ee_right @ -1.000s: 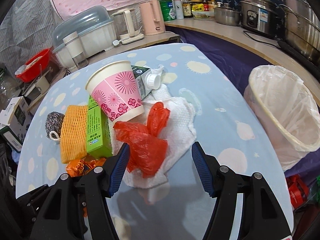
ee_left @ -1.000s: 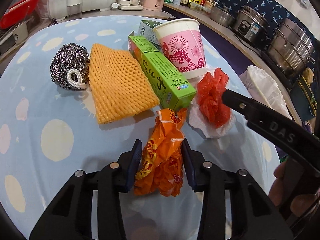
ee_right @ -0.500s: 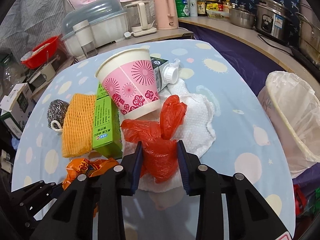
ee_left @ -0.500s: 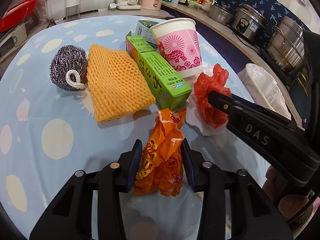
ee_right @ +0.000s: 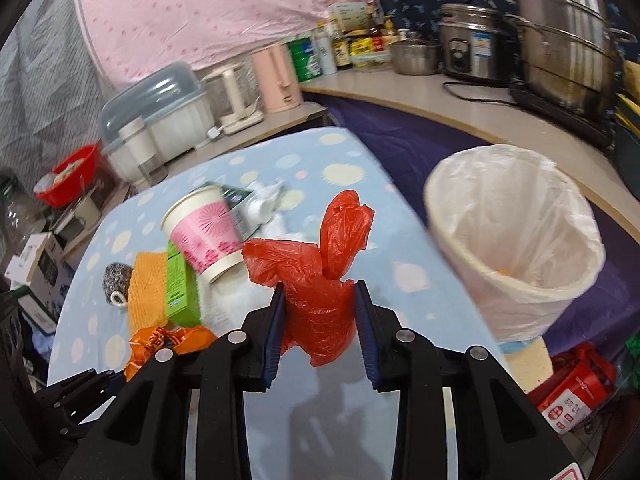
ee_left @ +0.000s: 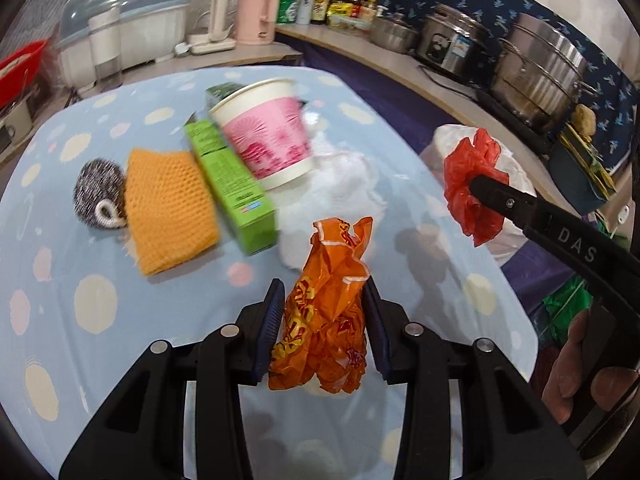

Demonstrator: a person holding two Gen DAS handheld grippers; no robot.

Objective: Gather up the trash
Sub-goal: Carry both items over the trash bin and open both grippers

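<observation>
My left gripper (ee_left: 325,312) is shut on an orange snack wrapper (ee_left: 326,312) and holds it above the blue dotted tablecloth (ee_left: 80,280). My right gripper (ee_right: 319,312) is shut on a red plastic bag (ee_right: 316,288), lifted off the table; the bag also shows in the left wrist view (ee_left: 472,184). A bin lined with a white bag (ee_right: 516,240) stands to the right of the table, beside my right gripper. A pink paper cup (ee_left: 268,136), a green box (ee_left: 232,188), an orange foam net (ee_left: 168,204), a steel scourer (ee_left: 96,196) and a white paper towel (ee_left: 344,184) lie on the table.
A milk carton (ee_right: 240,200) lies behind the cup. A counter (ee_right: 460,108) at the back holds steel pots (ee_right: 568,40), a pink kettle (ee_right: 276,80), bottles and a dish rack (ee_right: 160,120). A red packet (ee_right: 576,388) lies on the floor by the bin.
My right gripper has lifted the red bag off the paper towel and swung right toward the bin. My left gripper has risen with the orange wrapper.
</observation>
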